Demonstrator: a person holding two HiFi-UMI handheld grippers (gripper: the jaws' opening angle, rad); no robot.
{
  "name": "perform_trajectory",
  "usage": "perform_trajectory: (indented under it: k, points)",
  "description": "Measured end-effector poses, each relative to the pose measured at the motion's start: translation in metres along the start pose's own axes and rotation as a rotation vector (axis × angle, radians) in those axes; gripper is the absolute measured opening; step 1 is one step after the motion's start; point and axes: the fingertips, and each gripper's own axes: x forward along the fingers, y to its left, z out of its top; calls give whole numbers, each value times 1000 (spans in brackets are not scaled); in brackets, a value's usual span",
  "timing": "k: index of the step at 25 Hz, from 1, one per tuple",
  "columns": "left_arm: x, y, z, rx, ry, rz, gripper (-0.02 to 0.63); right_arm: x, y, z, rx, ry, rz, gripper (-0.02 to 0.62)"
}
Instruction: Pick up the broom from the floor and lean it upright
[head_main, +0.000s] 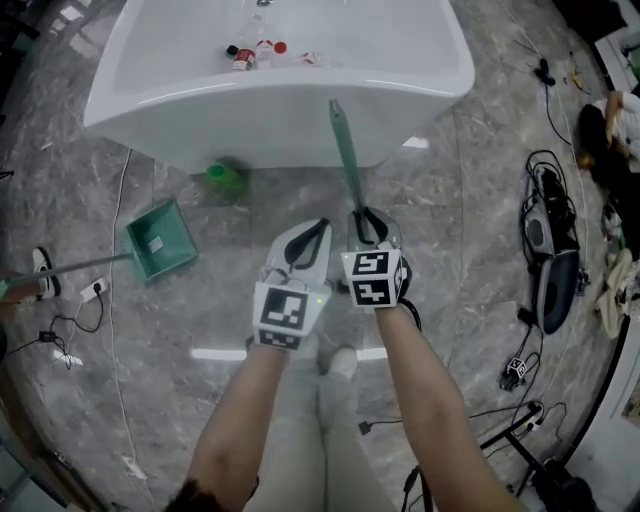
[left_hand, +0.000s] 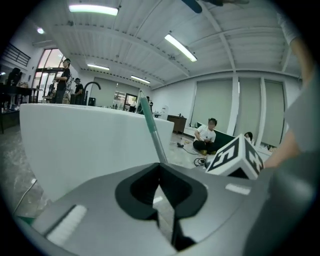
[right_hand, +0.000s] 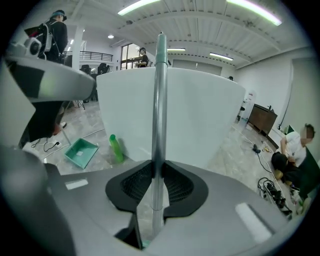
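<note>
The broom's grey-green handle (head_main: 346, 150) rises at a slant from my right gripper (head_main: 368, 222) toward the white table's edge. In the right gripper view the handle (right_hand: 160, 100) stands upright through the jaws, and my right gripper (right_hand: 159, 172) is shut on it, dark ribbed pads against both sides. My left gripper (head_main: 318, 228) hangs just left of the right one, jaws together with nothing between them. From the left gripper (left_hand: 161, 172) the handle (left_hand: 150, 127) shows beyond the jaws, apart from them. The broom's head is hidden below the grippers.
A large white table (head_main: 280, 110) with small bottles (head_main: 255, 50) stands straight ahead. A green bottle (head_main: 225, 175) and a green dustpan (head_main: 158, 240) lie on the marble floor at its foot. Cables and devices (head_main: 550, 250) fill the right side. A person (right_hand: 292, 147) sits on the floor.
</note>
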Motion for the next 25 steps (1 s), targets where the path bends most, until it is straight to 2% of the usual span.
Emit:
perform_trajectory:
  k: [4,11,16,25]
  points:
    - [-3,20,12,-19,-18,33,0,17,3,38,28,-8,-16,80]
    - [-5,50,31,-31,-41,75,-2,44,14,83,2,10,-21,83]
    - [-10,68,36,-36,-45,105,-2,55,8,98,16,23,-40,83]
    - [-14,81,45,-30,-54,127,-2,63,8,101,-18,45,-42,87]
